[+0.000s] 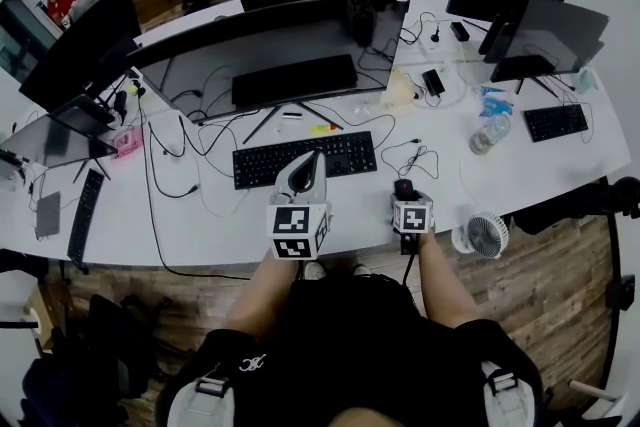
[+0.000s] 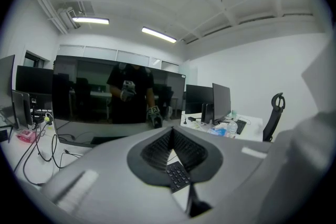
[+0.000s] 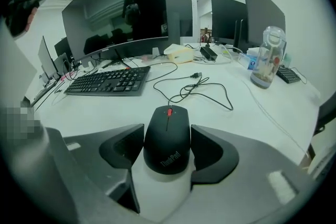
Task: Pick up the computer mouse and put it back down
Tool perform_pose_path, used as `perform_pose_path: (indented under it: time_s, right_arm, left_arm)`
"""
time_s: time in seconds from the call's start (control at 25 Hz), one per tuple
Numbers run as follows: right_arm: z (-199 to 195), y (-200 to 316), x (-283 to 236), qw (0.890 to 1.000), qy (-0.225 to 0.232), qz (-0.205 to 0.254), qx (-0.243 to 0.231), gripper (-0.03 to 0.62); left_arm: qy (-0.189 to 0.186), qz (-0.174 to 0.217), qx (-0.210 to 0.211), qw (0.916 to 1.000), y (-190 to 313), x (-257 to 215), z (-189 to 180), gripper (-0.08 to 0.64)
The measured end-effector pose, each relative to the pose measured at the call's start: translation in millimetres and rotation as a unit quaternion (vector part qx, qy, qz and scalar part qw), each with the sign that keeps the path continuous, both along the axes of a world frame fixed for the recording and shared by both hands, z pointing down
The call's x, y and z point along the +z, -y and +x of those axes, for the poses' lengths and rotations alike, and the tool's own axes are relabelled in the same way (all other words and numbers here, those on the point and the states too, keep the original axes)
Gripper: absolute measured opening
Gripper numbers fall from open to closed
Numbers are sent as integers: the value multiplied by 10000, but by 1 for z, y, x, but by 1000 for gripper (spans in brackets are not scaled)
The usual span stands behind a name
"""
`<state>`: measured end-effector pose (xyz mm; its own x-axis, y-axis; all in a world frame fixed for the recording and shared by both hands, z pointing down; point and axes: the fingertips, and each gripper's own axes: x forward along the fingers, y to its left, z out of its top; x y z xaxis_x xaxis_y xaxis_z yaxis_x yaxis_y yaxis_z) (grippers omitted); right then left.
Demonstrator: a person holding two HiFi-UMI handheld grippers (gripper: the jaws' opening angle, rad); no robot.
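Observation:
A black computer mouse (image 3: 167, 136) with a red scroll wheel rests on the white desk (image 3: 252, 113), its cable (image 3: 202, 89) looping away toward the monitor. My right gripper (image 3: 167, 147) is open and straddles the mouse. Its dark pads (image 3: 210, 152) stand on either side, the left one a narrow gap off the mouse's flank. In the head view the mouse (image 1: 404, 187) shows just beyond the right gripper (image 1: 406, 198) near the desk's front edge. My left gripper (image 1: 311, 158) hovers over the black keyboard (image 1: 305, 158), shut and empty, its ribbed pads (image 2: 157, 149) meeting at the tips.
A wide curved monitor (image 1: 270, 55) stands behind the keyboard. A water bottle (image 3: 268, 57) and a second small keyboard (image 1: 556, 122) are to the right. A small white fan (image 1: 487, 235) sits at the front edge right of the mouse. Cables (image 1: 190, 145) trail at the left.

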<state>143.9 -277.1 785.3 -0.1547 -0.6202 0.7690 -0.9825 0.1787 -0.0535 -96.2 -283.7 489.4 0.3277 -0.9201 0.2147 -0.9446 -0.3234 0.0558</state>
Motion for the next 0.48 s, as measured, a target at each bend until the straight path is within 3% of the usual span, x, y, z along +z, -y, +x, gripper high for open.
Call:
perform_pose_path:
  time_s: [0.28,0.48]
  right_arm:
    - [1,0,0,9999,-162,45,11,271]
    - [-5,0,-16,9993,-21,378,45,270]
  left_arm:
    - [4,5,-80,10000,-3,1,-8,54]
    - [-20,3,-105,9999,-4,0,-13,54]
